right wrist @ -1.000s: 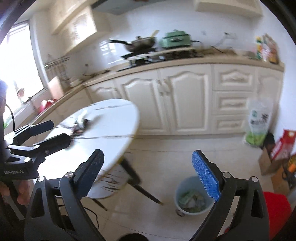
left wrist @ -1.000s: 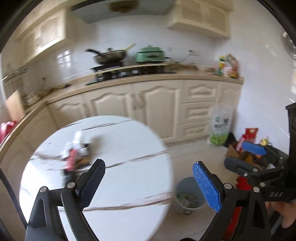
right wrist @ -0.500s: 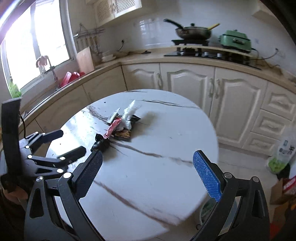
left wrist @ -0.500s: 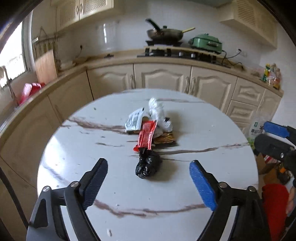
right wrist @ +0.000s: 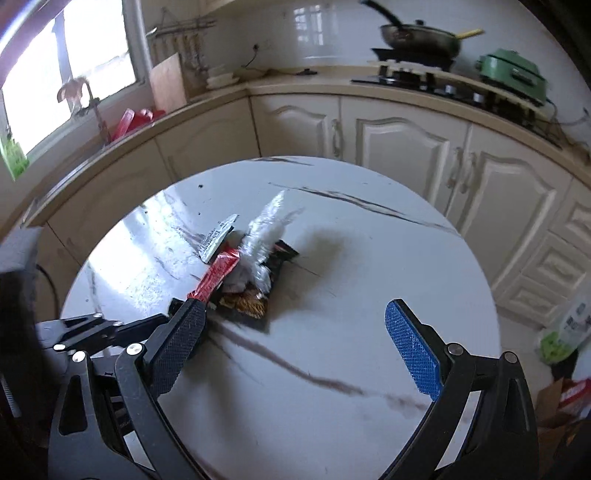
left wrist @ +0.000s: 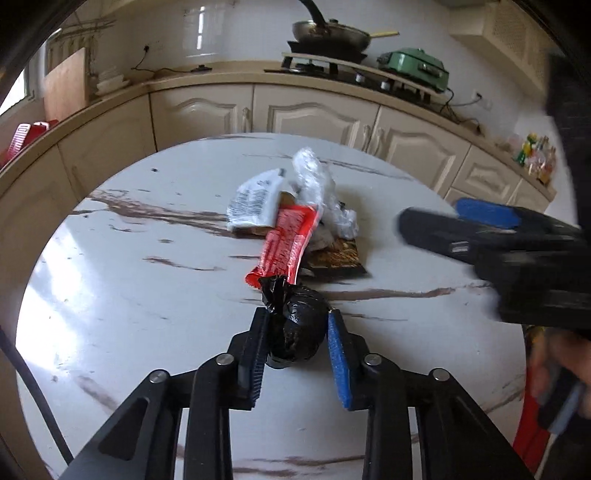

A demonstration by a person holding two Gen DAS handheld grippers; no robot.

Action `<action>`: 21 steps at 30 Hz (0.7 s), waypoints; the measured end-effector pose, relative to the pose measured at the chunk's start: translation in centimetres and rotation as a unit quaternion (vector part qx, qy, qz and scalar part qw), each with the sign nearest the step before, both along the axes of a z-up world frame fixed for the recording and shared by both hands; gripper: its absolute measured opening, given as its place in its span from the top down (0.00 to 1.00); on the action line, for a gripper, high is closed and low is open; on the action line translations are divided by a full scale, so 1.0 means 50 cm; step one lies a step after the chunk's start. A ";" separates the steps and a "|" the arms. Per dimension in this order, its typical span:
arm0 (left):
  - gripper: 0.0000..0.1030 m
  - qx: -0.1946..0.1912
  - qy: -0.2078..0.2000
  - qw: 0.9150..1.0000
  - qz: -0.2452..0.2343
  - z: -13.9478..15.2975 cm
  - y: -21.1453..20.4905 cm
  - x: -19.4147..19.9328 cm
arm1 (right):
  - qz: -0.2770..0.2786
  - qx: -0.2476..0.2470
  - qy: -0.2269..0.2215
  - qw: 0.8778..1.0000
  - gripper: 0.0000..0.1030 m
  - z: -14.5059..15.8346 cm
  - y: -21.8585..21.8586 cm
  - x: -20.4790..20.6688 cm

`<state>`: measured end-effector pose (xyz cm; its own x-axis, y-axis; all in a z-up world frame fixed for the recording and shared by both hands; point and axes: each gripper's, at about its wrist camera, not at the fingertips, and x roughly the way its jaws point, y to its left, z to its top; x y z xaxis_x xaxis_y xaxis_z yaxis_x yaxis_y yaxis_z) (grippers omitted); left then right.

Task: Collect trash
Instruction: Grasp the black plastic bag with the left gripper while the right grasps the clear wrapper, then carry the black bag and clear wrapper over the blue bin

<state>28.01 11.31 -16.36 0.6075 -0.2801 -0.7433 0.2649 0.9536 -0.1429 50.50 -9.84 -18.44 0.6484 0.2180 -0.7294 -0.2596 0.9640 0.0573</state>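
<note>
A round white marble table (right wrist: 369, 258) stood ahead of the claw. Behind it ran cream cabinets (right wrist: 406, 147) under a beige countertop (left wrist: 207, 79). A bright window (right wrist: 74, 66) lit the far left; white tiled walls (right wrist: 314, 33) beyond.

A round white marble tabletop (left wrist: 110, 295) with dark veins stood before a curved run of cream cabinets (left wrist: 314, 114) under a beige counter (left wrist: 207, 77). On that counter, beyond the tabletop's far edge, a dark wok (left wrist: 328, 35) sat on a gas hob (left wrist: 354, 74), with a green electric pot (left wrist: 415, 68) just beside it toward the right. Toward the counter's left end a wooden cutting board (right wrist: 168, 83) leaned upright near a bright window (right wrist: 66, 70), and a red dish rack (right wrist: 136, 118) lay below the window on the counter.
</note>
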 end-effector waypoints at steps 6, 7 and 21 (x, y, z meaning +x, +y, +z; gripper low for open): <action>0.74 0.001 -0.027 0.999 0.022 0.042 0.069 0.007 | 0.034 -0.044 0.017 0.998 0.20 -0.036 0.062 0.062; 0.74 0.000 -0.028 0.999 0.025 0.046 0.074 0.005 | 0.035 -0.049 0.020 0.998 0.22 -0.043 0.069 0.074; 0.74 -0.007 -0.027 0.999 0.028 0.074 0.023 0.026 | 0.056 0.001 0.034 0.998 0.88 -0.055 0.042 0.055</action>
